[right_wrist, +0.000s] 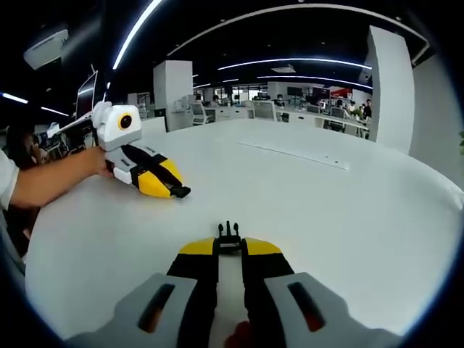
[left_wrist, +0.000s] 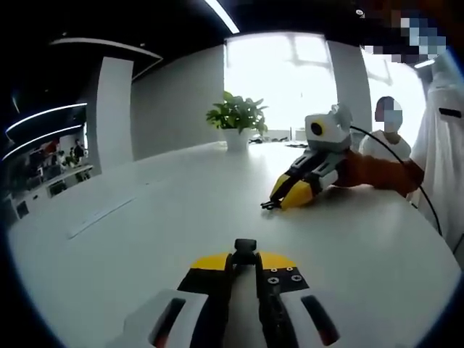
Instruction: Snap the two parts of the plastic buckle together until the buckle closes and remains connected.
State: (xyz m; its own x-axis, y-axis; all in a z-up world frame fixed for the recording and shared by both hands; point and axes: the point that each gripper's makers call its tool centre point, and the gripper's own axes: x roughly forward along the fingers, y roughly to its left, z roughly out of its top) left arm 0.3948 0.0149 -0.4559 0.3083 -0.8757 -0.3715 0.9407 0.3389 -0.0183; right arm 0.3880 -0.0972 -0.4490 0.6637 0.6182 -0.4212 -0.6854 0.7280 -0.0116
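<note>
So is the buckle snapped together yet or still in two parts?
Still apart. The left gripper holds one black buckle half, the right gripper holds the pronged half, with bare white table between them.

grippers: 2 (left_wrist: 245,262) (right_wrist: 230,248) | buckle halves: 2 (left_wrist: 245,246) (right_wrist: 229,233) | table: 1 (left_wrist: 145,239) | potted plant: 1 (left_wrist: 236,119)

Bright window (left_wrist: 290,80) blown out, backlighting the plant (left_wrist: 237,116); ceiling strips (right_wrist: 134,32) light the rest. Desk (left_wrist: 145,217) evenly lit, soft shadows, mild glare. Fisheye bends edges; background people slightly blurred, possibly motion.
</note>
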